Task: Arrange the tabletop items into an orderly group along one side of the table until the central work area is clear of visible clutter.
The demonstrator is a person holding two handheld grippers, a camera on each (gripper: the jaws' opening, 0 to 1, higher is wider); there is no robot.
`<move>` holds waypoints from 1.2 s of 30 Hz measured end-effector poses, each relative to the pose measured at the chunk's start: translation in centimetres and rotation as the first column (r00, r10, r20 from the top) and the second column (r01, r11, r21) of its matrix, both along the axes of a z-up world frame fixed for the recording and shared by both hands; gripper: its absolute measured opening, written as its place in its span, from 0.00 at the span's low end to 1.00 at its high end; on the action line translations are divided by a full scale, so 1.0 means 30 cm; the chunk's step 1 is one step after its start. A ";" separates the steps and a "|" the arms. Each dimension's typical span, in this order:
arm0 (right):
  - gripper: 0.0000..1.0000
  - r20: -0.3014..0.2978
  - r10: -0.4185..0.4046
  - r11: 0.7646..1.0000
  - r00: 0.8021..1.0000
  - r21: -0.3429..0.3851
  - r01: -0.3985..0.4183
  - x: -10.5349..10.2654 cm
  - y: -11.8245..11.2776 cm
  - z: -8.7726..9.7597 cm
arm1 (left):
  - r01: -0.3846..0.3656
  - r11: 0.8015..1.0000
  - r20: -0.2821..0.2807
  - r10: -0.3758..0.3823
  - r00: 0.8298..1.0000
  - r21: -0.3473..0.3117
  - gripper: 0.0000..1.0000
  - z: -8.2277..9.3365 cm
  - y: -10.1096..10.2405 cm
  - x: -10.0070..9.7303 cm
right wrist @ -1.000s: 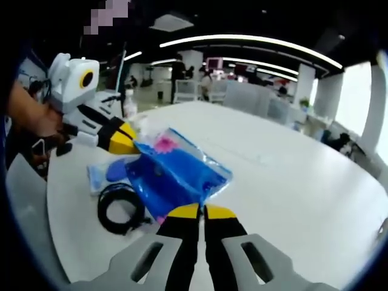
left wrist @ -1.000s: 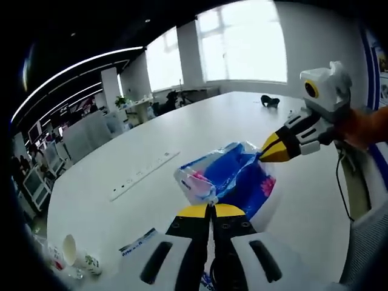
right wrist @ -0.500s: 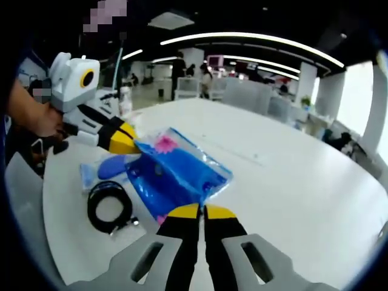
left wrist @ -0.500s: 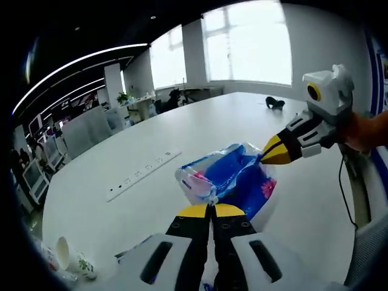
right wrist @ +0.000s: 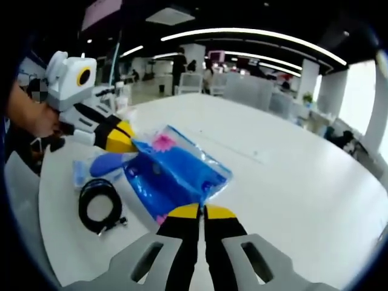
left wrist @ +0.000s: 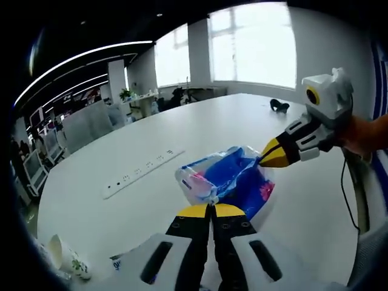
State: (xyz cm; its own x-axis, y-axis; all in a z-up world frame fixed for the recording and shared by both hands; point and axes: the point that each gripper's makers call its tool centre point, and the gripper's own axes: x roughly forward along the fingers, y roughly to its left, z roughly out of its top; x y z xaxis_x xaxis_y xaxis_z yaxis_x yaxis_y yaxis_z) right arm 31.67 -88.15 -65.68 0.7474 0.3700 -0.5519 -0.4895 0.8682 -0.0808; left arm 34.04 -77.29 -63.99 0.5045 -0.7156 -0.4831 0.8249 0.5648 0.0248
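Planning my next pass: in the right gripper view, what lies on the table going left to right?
Left gripper at the left edge, shut on the blue plastic bag, then the coiled black cable on the white table, then the blue plastic bag, then the right gripper, shut on the bag's near edge.

Broad white table (left wrist: 200, 130), curved at the edges. Flush white socket strip (left wrist: 141, 174) along its middle. Coiled black cable (right wrist: 100, 205) and blue pouch (right wrist: 104, 163) near one edge; paper cup (left wrist: 63, 258) lying sideways; small dark object (left wrist: 279, 105) at the far end.
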 end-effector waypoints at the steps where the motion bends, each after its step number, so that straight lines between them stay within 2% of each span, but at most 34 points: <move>1: 0.00 0.000 0.000 1.000 1.000 -0.001 0.000 0.005 -0.002 0.000 | -0.002 1.000 -0.002 0.002 1.000 -0.001 0.00 -0.002 -0.001 0.004; 9: 0.00 -0.015 -0.009 1.000 1.000 -0.006 0.009 0.045 -0.018 -0.020 | -0.007 1.000 -0.010 0.007 1.000 -0.003 0.00 -0.018 -0.012 0.035; 26: 0.00 -0.050 -0.025 0.999 0.998 -0.023 0.024 0.085 -0.083 -0.091 | 0.000 1.000 -0.062 0.000 0.998 -0.002 0.00 -0.108 -0.079 0.075; 36: 0.00 -0.058 -0.029 0.999 0.998 -0.029 0.027 0.117 -0.117 -0.115 | 0.005 1.000 -0.071 -0.006 0.997 -0.009 0.00 -0.129 -0.108 0.105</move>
